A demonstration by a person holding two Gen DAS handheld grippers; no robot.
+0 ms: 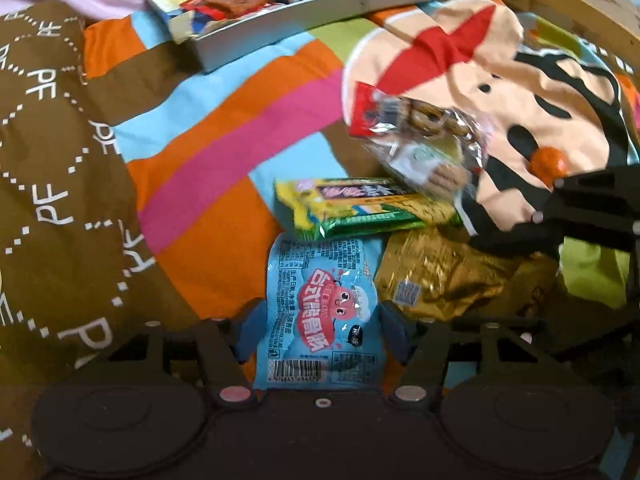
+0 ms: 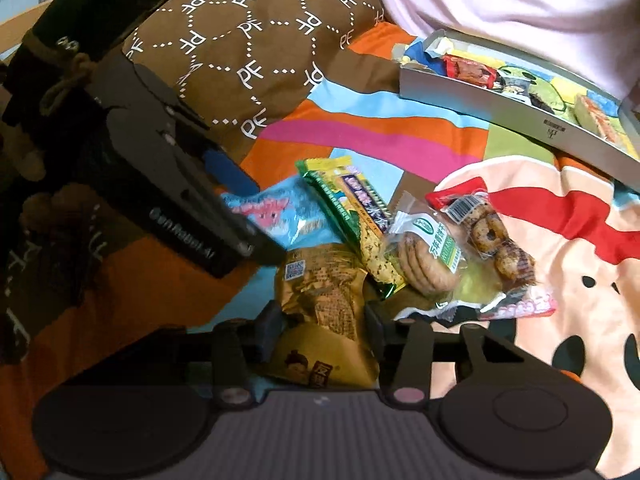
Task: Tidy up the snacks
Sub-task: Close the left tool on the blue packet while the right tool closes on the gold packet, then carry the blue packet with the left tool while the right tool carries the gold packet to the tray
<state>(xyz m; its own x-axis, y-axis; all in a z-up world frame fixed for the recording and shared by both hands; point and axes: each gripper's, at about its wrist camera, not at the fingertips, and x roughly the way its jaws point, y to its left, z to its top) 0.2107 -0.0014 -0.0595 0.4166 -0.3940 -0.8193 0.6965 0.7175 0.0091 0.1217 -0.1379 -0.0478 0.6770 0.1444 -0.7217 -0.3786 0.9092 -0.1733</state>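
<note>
A light blue snack packet lies on the colourful bedspread between the fingers of my left gripper, which stands open around it; it also shows in the right wrist view. A gold snack bag sits between the fingers of my right gripper, which look closed against its sides; it also shows in the left wrist view. A green-yellow bar packet, a clear cookie packet and a small ring-biscuit packet lie just beyond.
A grey shallow box holding several snacks rests at the far side of the bedspread. A brown patterned pillow lies on the left. The left gripper's body reaches in beside the blue packet.
</note>
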